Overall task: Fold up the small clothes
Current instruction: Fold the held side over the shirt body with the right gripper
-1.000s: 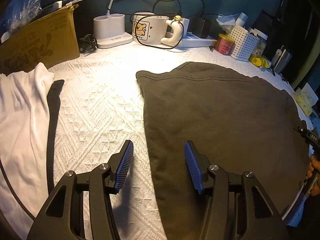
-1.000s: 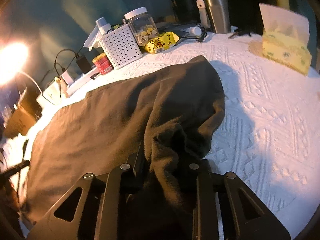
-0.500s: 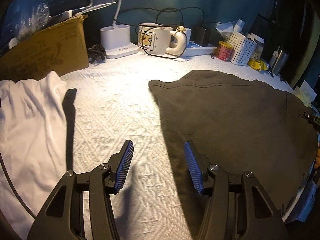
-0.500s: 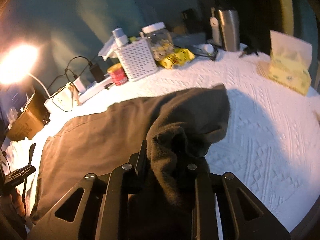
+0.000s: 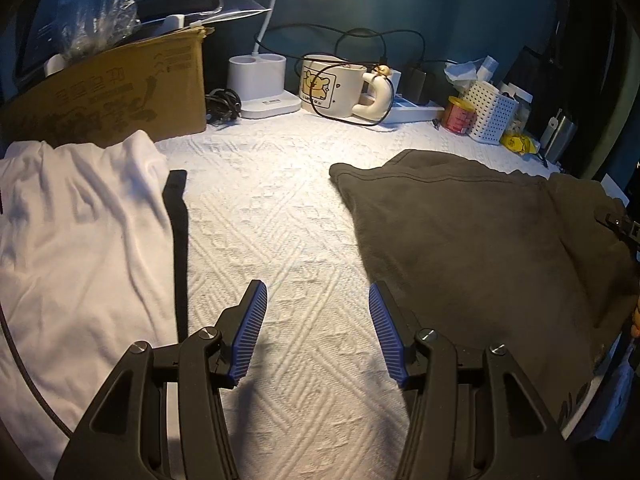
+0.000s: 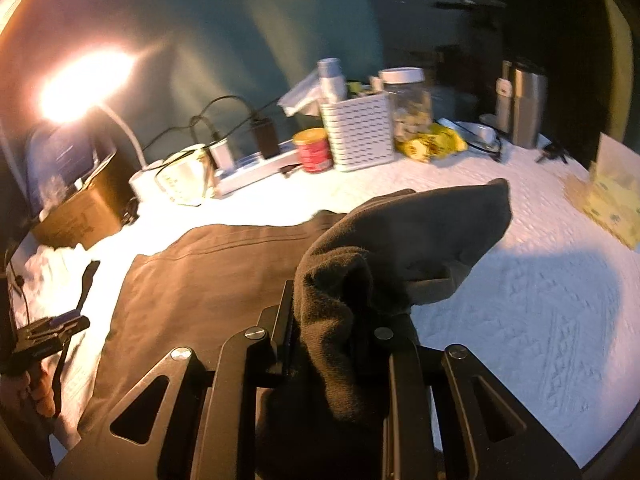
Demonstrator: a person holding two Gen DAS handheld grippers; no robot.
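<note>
Left wrist view looks down along the left gripper (image 5: 316, 328), whose blue ribbed pads (image 5: 249, 334) stand wide apart with nothing between them, hovering over bare white textured tablecloth (image 5: 280, 208). Just to the right of that gripper lies the dark brown garment (image 5: 472, 240), spread mostly flat on the cloth, its hemmed edge toward the back of the table and its right side rising in a fold toward the frame edge, where a bit of the right gripper (image 5: 622, 228) shows. To the left lies a white garment (image 5: 80, 232), rumpled, with a black strip (image 5: 178, 232) along its inner edge. Behind these stand a cardboard box (image 5: 108, 92), a white lamp base (image 5: 260, 84), a cream mug with a bear picture (image 5: 332, 88) draped with a black cable, a red tin (image 5: 460, 114) and a white perforated basket (image 5: 490, 110). Right wrist view shows the right gripper (image 6: 340, 340) closed tight on a bunched portion of the dark brown garment (image 6: 224, 280); the fabric fills the gap between the fingers, hiding the pads, and a lifted flap of it drapes forward and right above the tablecloth (image 6: 540, 300), casting a shadow there. The remainder of the garment lies flat to the left. At the left edge the left gripper (image 6: 48, 334) is partly visible. A lit lamp (image 6: 80, 84), a jar (image 6: 408, 100), a steel flask (image 6: 524, 104) and a yellow tissue pack (image 6: 616, 200) sit around the table's far side
</note>
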